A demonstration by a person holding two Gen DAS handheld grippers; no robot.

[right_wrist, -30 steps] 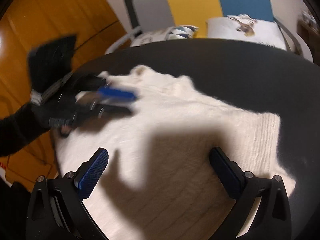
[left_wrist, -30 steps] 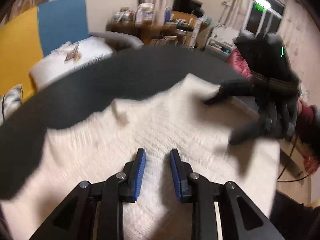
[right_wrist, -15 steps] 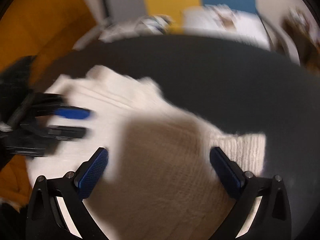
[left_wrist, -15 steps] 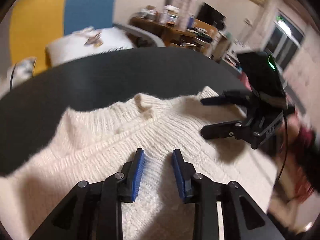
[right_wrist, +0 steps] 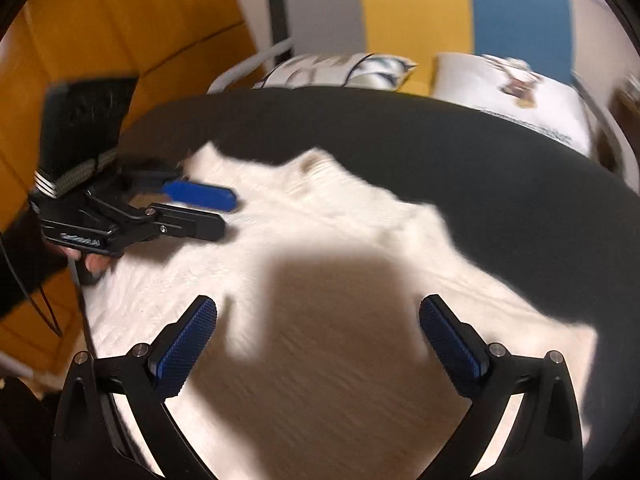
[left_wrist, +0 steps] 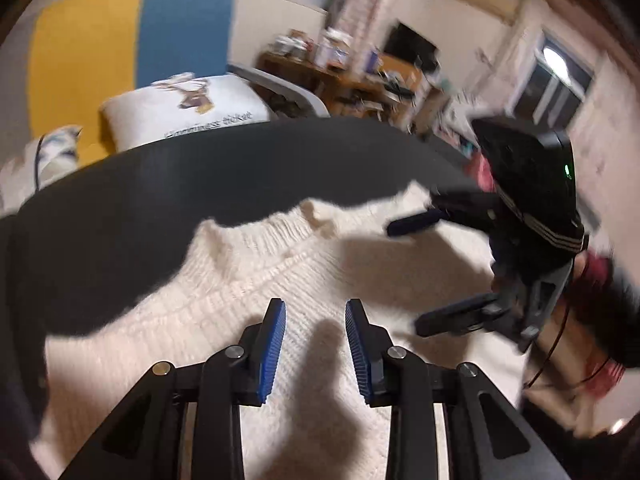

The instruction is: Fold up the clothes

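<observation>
On the dark counter (left_wrist: 168, 184) a sweater (left_wrist: 256, 280) is lying spread, collar toward the far edge. Left tongs (left_wrist: 315, 344) are hovering over it, narrowly parted, holding nothing. Right tongs (right_wrist: 318, 344) are hanging wide, empty. Risk: pinching only one knit layer, dragging the sweater askew. Bare counter is showing beyond the collar; the sweater's right side is nearing the counter edge.

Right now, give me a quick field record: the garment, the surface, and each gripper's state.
garment: cream knit sweater, spread flat, neckline toward the far edge
surface: dark round table
left gripper: open with a narrow gap, over the sweater, holding nothing
right gripper: open wide, over the sweater, holding nothing
behind the table: printed pillow
</observation>
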